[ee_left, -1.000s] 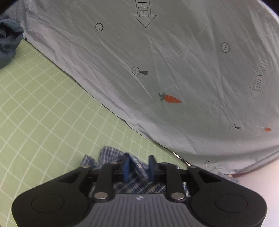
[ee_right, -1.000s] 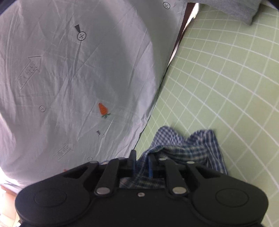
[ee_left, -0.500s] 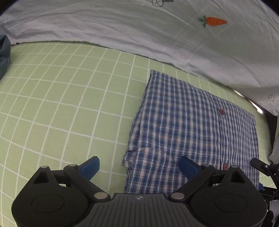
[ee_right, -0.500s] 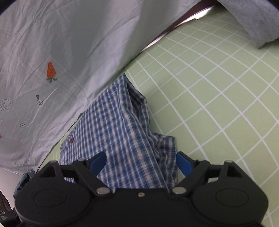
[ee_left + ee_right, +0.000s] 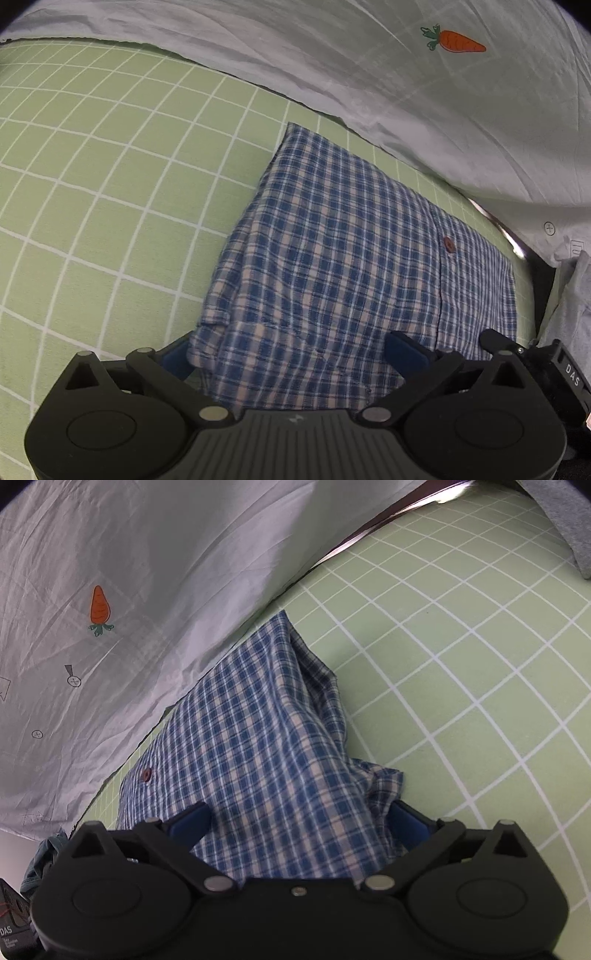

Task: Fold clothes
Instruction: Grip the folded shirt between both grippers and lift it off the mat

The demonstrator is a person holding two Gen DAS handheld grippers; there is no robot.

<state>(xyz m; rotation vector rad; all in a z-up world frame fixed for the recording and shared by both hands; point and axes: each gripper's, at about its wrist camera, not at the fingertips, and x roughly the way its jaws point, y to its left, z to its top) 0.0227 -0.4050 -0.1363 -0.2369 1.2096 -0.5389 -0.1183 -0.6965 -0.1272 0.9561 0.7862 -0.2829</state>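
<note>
A blue-and-white plaid shirt point(image 5: 351, 266) lies folded into a rectangle on the green gridded mat point(image 5: 92, 184), its brown buttons facing up. My left gripper point(image 5: 291, 354) hovers over the shirt's near left corner. Its jaws are opening, the blue pads stand wide apart, and shirt cloth lies loose between them. In the right wrist view the same shirt point(image 5: 258, 746) has a rumpled, bunched right edge. My right gripper point(image 5: 301, 821) is over the near right corner, its jaws opening too, with fabric between the pads but not pinched.
A pale sheet printed with carrots point(image 5: 424, 92) hangs along the mat's far edge. A grey garment point(image 5: 561, 520) lies at the far right of the mat. A teal cloth point(image 5: 40, 860) sits low at the left. The other gripper's black body point(image 5: 535, 362) shows at the right.
Both grippers were shut on bunched plaid cloth held up before the sheet. They have come down, let go and spread wide, and the shirt now lies flat on the mat.
</note>
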